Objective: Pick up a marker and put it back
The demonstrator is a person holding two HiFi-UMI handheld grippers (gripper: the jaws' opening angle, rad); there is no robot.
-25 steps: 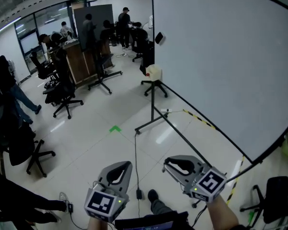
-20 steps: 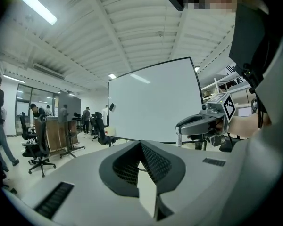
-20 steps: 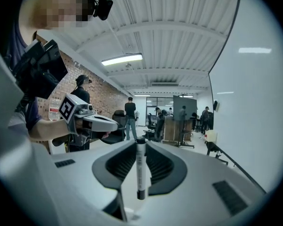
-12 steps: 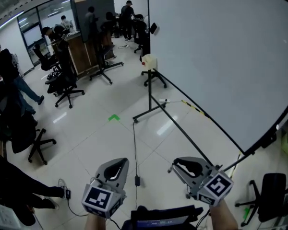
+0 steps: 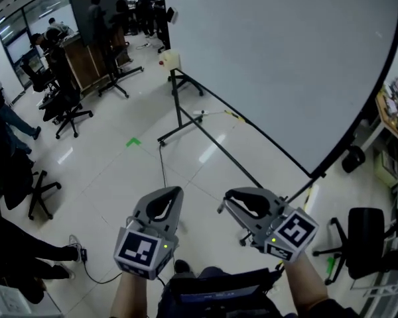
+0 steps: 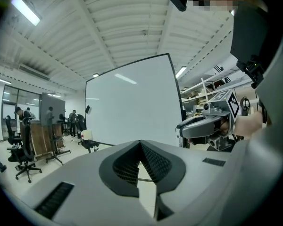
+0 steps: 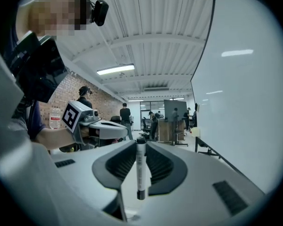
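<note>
Right tongs [image 7: 140, 146] are clamped on the marker [image 7: 141, 168], which stands upright between the jaws, its dark lower end hanging below them. Left tongs [image 6: 140, 146] are closed, jaws together, nothing between. Both are held above the floor [image 5: 113, 177], near the whiteboard [image 5: 285, 58].

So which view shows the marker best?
The right gripper view: the marker stands upright, clamped in the jaws of the right gripper. The head view and left gripper view show that gripper from outside, but not the marker.

Left gripper [image 5: 171, 194] and right gripper [image 5: 232, 197] farther along whiteboard [image 5: 285, 58].
</note>
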